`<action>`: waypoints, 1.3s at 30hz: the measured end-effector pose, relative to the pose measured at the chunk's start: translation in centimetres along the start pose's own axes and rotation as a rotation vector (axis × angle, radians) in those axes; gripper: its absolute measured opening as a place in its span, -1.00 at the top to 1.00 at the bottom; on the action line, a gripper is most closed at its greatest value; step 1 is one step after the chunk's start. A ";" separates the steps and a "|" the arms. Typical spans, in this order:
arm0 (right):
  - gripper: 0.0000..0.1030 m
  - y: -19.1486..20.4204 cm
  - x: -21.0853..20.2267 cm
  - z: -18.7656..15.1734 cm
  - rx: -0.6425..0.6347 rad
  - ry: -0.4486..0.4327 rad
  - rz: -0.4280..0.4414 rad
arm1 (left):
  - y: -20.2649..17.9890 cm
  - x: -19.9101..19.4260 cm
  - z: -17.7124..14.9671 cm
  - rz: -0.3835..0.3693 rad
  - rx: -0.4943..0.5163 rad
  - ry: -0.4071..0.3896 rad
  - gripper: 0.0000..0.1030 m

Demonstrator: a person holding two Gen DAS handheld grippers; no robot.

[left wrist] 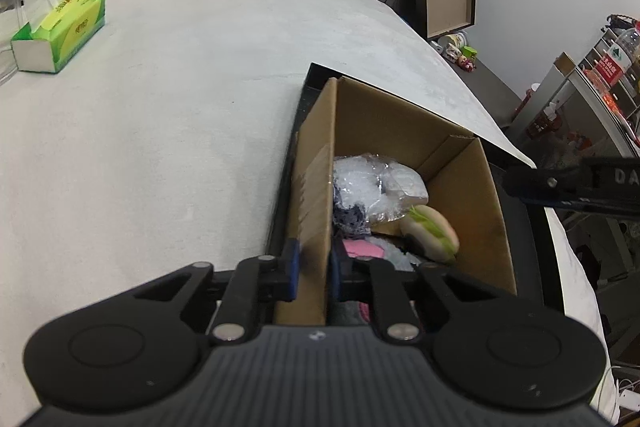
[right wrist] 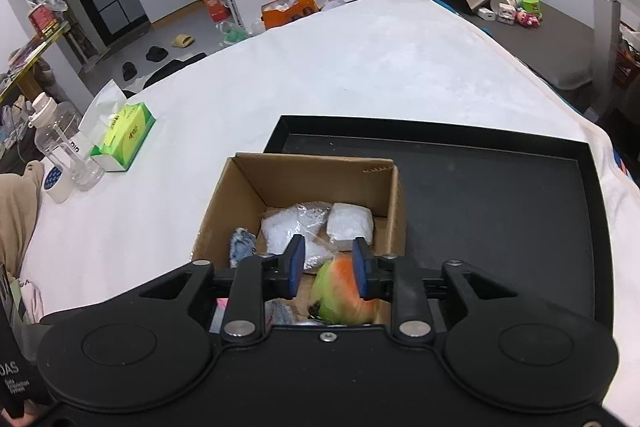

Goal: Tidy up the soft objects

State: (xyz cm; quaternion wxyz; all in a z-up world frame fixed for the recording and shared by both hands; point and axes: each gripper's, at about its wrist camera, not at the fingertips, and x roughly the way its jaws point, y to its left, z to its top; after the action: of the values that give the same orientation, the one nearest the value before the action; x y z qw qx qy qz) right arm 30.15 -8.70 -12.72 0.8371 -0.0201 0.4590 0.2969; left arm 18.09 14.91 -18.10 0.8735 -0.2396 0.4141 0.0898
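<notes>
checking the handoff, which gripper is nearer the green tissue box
Left. The left gripper clamps the cardboard box wall facing the tissue box; the right gripper hangs over the box's inside, farther off.

Matt cardboard box (right wrist: 316,179), matt black tray (right wrist: 500,227)

A lived-in home: slippers (right wrist: 182,40) and toys (right wrist: 526,14) on the floor.

The cardboard box (right wrist: 316,183) stands open-topped on the left part of the black tray (right wrist: 500,227); inside the box, two white plastic-wrapped bundles (right wrist: 304,227) lie against its far wall; a grey-blue knitted piece (right wrist: 242,245) lies by its left wall; a soft burger toy (left wrist: 432,233), tan bun with a green leaf layer, lies tilted near its right wall; something pink (left wrist: 362,249) shows at the box's near end.
</notes>
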 end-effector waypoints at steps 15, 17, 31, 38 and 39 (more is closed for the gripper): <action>0.02 -2.1 -3.0 -1.2 0.041 -0.021 -0.020 | -1.5 -1.7 1.0 0.024 0.044 0.027 0.65; -0.06 -2.6 -3.8 -1.3 0.052 -0.025 -0.018 | -2.1 -2.6 1.3 0.020 0.062 0.028 0.60; -0.86 -6.4 -12.1 -3.9 0.108 -0.140 -0.015 | -6.1 -10.7 1.3 0.067 0.148 -0.055 -0.60; -1.00 -7.8 -16.0 -6.3 0.143 -0.179 -0.003 | -8.2 -14.7 0.1 0.055 0.229 -0.068 -0.75; -1.00 -8.0 -16.5 -6.7 0.150 -0.175 0.002 | -8.4 -15.2 -0.2 0.055 0.240 -0.069 -0.78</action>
State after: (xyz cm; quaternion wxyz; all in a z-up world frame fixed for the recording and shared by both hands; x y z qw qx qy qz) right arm 22.60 -25.20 -5.59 0.8728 0.0689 0.4053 0.2631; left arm 11.22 8.12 -3.61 0.9069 -0.1184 0.3979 0.0718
